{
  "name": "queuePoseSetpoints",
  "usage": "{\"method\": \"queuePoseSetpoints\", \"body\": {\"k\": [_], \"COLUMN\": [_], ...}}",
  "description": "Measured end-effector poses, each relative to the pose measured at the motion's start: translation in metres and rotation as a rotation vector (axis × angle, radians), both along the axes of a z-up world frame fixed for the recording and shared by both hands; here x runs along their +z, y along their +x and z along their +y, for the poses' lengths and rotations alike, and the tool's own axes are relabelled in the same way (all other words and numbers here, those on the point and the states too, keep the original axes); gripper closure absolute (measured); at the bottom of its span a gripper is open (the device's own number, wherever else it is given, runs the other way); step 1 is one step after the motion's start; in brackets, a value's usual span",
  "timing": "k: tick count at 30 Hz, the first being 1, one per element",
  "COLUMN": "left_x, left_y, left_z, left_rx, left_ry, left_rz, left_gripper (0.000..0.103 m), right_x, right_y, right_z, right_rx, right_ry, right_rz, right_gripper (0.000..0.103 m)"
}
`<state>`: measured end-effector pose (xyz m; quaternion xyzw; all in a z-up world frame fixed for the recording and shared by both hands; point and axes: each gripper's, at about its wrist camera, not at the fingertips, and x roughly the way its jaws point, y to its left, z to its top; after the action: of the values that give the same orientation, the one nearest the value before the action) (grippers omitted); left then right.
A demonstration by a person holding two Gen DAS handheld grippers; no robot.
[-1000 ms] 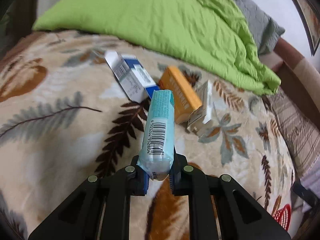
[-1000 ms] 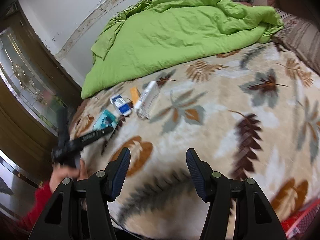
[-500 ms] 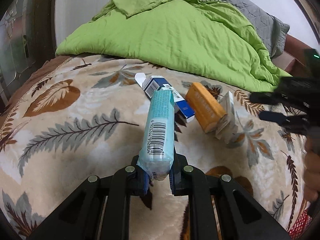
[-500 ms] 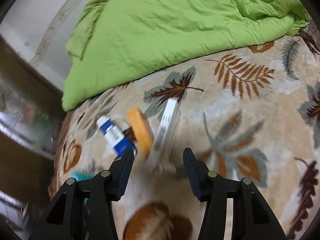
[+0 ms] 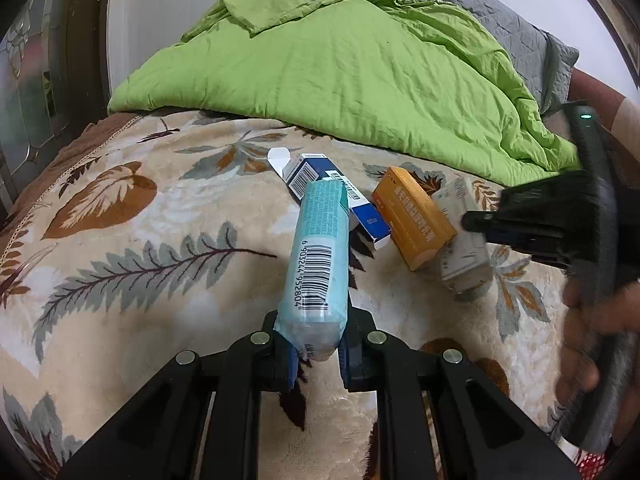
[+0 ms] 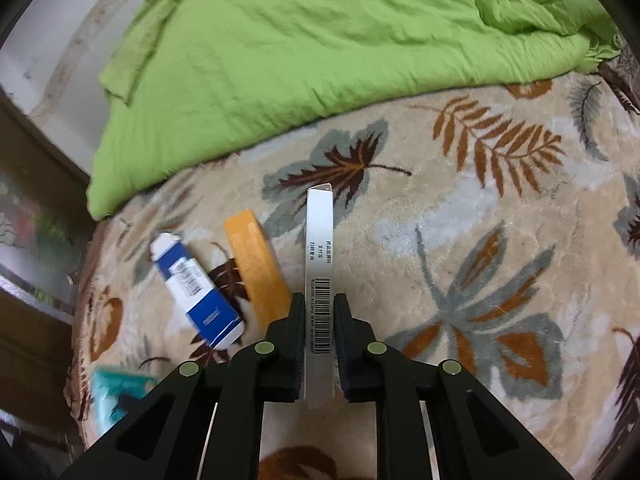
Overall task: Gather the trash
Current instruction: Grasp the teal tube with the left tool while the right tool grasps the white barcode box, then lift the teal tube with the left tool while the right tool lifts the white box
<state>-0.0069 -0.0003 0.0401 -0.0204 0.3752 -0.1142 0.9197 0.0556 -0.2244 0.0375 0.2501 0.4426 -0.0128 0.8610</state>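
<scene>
My left gripper (image 5: 316, 354) is shut on a teal tissue pack (image 5: 318, 260) with a barcode, held above the bed. Beyond it on the blanket lie a blue-and-white box (image 5: 332, 196), an orange box (image 5: 412, 216) and a white box (image 5: 464, 236). My right gripper (image 6: 318, 344) has its jaws closed around that white box (image 6: 319, 240), which stands on its narrow edge. The orange box (image 6: 256, 264) and the blue-and-white box (image 6: 196, 284) lie to its left. The right gripper also shows in the left wrist view (image 5: 476, 220), at the white box.
A leaf-patterned beige blanket (image 6: 480, 240) covers the bed. A crumpled green quilt (image 5: 340, 72) lies at the far side with a grey pillow (image 5: 516, 36) behind. A dark wooden frame (image 6: 24, 320) stands at the left. The teal pack (image 6: 116, 392) shows blurred at lower left.
My right gripper moved in over the white box and closed its jaws around it. My left gripper drew back a little with the teal pack held.
</scene>
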Motion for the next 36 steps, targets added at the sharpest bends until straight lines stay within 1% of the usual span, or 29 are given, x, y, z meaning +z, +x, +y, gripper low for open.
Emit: {"method": "queuePoseSetpoints", "body": {"k": [4, 5, 8, 10, 12, 14, 17, 20, 25, 28, 36], "left_x": [0.002, 0.002, 0.004, 0.006, 0.008, 0.011, 0.016, 0.019, 0.023, 0.023, 0.016], "left_y": [-0.004, -0.006, -0.01, -0.015, -0.019, -0.026, -0.036, -0.047, -0.065, -0.075, -0.091], "left_z": [-0.004, -0.005, -0.008, -0.011, -0.014, -0.016, -0.019, -0.021, -0.025, -0.028, -0.045], "left_rx": [-0.01, -0.013, -0.016, -0.023, -0.029, -0.033, -0.036, -0.034, -0.026, -0.026, -0.077], "left_ry": [0.014, 0.021, 0.035, 0.05, 0.069, 0.08, 0.106, 0.134, 0.167, 0.177, 0.228], "left_rz": [-0.017, -0.024, -0.041, -0.054, -0.07, -0.086, -0.121, -0.151, -0.183, -0.191, -0.213], "left_gripper": [0.088, 0.088, 0.089, 0.089, 0.088, 0.088, 0.089, 0.088, 0.088, 0.088, 0.088], "right_x": [0.02, 0.025, 0.031, 0.032, 0.03, 0.03, 0.031, 0.031, 0.021, 0.023, 0.022], "right_y": [-0.045, -0.063, -0.102, -0.127, -0.148, -0.17, -0.191, -0.205, -0.219, -0.224, -0.226], "right_z": [0.006, 0.008, 0.011, 0.012, 0.009, 0.008, 0.006, -0.001, -0.011, -0.014, -0.016], "right_rx": [0.051, 0.064, 0.09, 0.094, 0.094, 0.093, 0.093, 0.087, 0.075, 0.07, 0.072], "right_ry": [-0.004, 0.003, 0.028, 0.04, 0.077, 0.068, 0.05, 0.047, 0.075, 0.071, 0.077], "right_rz": [-0.112, -0.147, -0.21, -0.233, -0.253, -0.274, -0.296, -0.311, -0.293, -0.315, -0.315], "right_gripper": [0.088, 0.088, 0.088, 0.088, 0.088, 0.088, 0.088, 0.088, 0.088, 0.088, 0.088]}}
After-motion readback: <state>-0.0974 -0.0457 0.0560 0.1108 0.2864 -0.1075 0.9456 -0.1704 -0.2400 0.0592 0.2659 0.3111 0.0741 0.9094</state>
